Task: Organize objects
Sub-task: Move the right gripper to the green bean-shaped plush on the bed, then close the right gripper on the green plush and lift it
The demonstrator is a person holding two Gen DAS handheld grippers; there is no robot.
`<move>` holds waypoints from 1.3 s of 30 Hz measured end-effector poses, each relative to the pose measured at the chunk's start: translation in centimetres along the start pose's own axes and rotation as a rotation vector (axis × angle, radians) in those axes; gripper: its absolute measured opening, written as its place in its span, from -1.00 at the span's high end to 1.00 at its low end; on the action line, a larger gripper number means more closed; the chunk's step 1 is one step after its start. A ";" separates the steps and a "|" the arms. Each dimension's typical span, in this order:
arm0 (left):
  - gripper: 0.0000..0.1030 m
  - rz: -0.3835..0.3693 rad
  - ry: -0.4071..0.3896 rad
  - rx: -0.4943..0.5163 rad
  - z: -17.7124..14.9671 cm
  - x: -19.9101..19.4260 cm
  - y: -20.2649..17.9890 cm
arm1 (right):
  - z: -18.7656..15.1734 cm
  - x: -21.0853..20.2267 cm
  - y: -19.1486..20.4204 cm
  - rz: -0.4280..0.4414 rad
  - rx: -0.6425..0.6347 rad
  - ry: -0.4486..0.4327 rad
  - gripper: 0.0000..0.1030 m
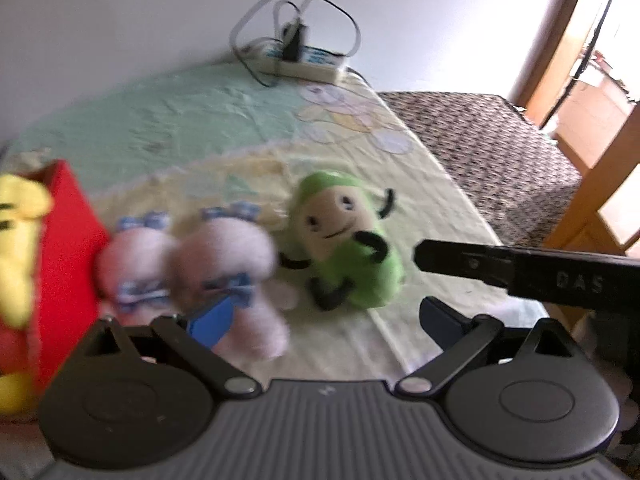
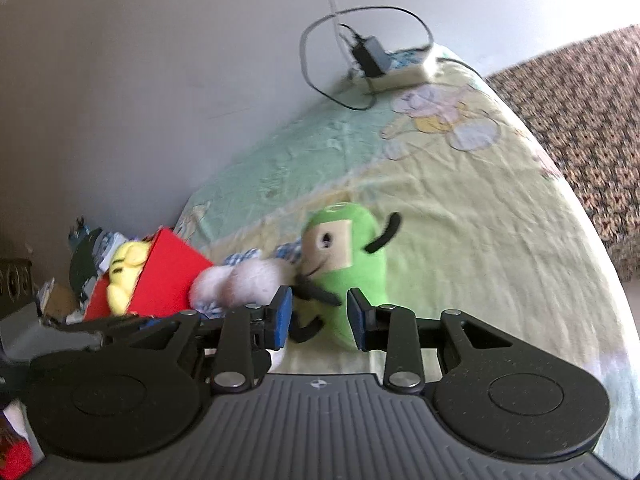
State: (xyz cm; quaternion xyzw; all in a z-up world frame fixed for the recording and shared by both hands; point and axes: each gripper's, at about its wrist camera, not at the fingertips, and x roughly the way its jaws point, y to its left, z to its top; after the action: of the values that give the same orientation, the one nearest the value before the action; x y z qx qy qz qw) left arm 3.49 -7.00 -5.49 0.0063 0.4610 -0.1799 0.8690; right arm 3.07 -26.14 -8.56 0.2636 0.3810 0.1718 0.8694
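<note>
A yellow toy [image 1: 18, 240] sits in the red box [image 1: 70, 224], while the pink plush [image 1: 224, 264] and green plush [image 2: 348, 264] lie on the bed [image 2: 460, 208], unboxed, between spread left gripper [image 1: 320, 320] and right gripper [image 2: 320, 316] jaws.

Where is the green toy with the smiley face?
In both views the green plush toy lies on the yellow-green bedsheet, right of the pink plush, near the open right tool.
</note>
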 end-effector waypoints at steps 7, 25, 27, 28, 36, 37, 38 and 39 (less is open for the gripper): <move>-0.98 -0.025 -0.001 -0.010 1.5 2.9 -1.3 | 1.6 1.3 -3.0 0.036 0.132 0.024 0.26; -0.67 -0.023 0.107 -0.075 3.9 9.2 -0.5 | 3.3 7.2 -5.7 0.104 0.196 0.127 0.06; -0.57 -0.040 0.123 -0.082 4.0 9.8 -0.3 | 3.4 7.7 -5.8 0.116 0.194 0.135 -0.02; -0.56 -0.047 0.126 -0.087 4.0 10.0 -0.2 | 3.4 8.0 -5.9 0.125 0.198 0.141 -0.08; -0.49 -0.008 0.129 -0.069 4.2 10.7 0.1 | 3.3 8.9 -5.6 0.191 0.212 0.183 0.07; -0.48 -0.006 0.130 -0.068 4.1 10.7 0.2 | 3.4 8.8 -5.4 0.189 0.200 0.184 0.08; -0.46 -0.006 0.130 -0.067 4.1 10.6 0.3 | 3.4 8.6 -5.2 0.186 0.188 0.185 0.09; -0.45 -0.008 0.132 -0.067 4.0 10.6 0.3 | 3.3 8.4 -5.0 0.182 0.179 0.185 0.10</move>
State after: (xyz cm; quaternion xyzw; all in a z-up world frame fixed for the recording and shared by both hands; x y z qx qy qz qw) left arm 12.21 -10.67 -11.70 -0.0129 0.5229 -0.1668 0.8358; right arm 11.54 -27.05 -14.42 0.3565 0.4478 0.2385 0.7845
